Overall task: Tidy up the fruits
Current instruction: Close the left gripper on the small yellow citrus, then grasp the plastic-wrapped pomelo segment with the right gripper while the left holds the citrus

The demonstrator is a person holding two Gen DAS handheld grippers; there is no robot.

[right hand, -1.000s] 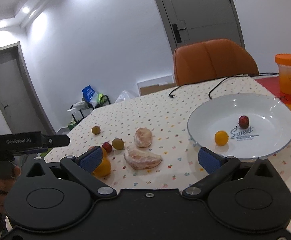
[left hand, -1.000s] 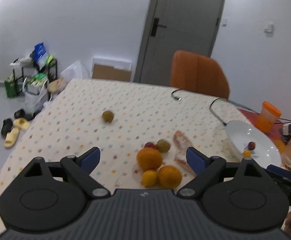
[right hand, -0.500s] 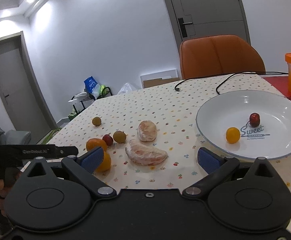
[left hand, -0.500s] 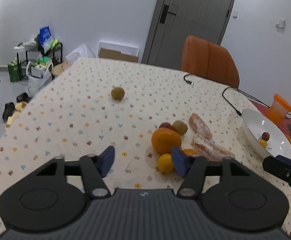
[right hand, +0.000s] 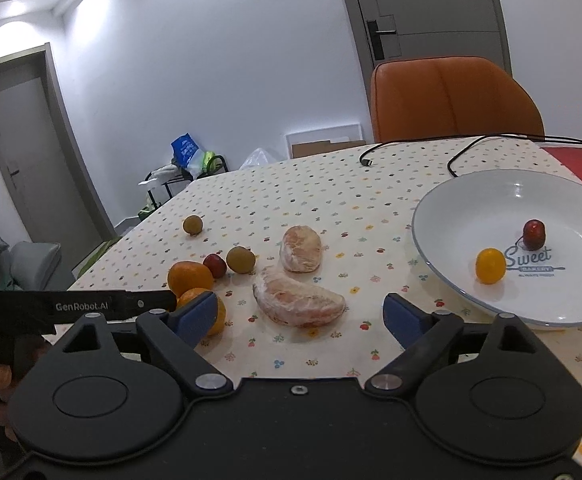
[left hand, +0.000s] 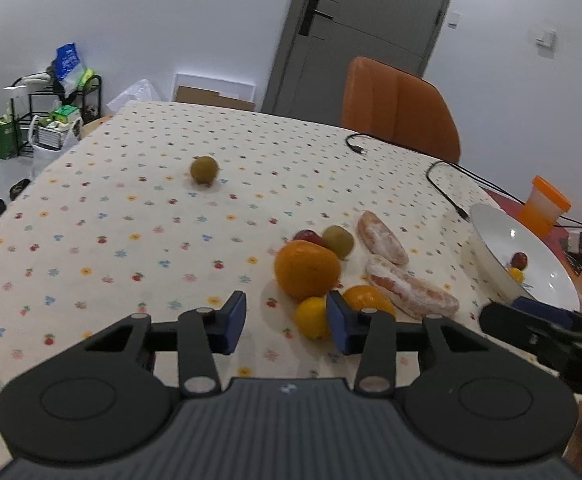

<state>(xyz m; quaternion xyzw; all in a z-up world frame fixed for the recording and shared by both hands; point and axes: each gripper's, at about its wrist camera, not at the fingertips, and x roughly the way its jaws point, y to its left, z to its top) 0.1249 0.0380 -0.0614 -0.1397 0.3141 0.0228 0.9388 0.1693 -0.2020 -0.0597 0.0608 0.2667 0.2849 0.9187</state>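
Two tools hang over a tabletop [left hand: 103, 216] covered with a cream cloth printed with small flowers. The left tool [left hand: 286, 322] has its blue pads partly spread with nothing between them; a small smooth yellow fruit [left hand: 311, 317] lies just beyond its right pad. The right tool [right hand: 301, 314] is spread wide and empty, over a peeled, crescent-shaped pomelo piece [right hand: 299, 301] with a pale fibrous skin. A second, rounder peeled piece [right hand: 301, 249] lies just behind it. Toward the left edge sit two round oranges [right hand: 189, 278], a glossy red fruit [right hand: 215, 265] and a green one [right hand: 240, 259], close together. Another green fruit [right hand: 192, 225] lies apart, farther back. Near the right edge, a white glazed plate [right hand: 443, 216] holds a yellow fruit [right hand: 490, 266] and a dark red one [right hand: 534, 234], apart from each other.
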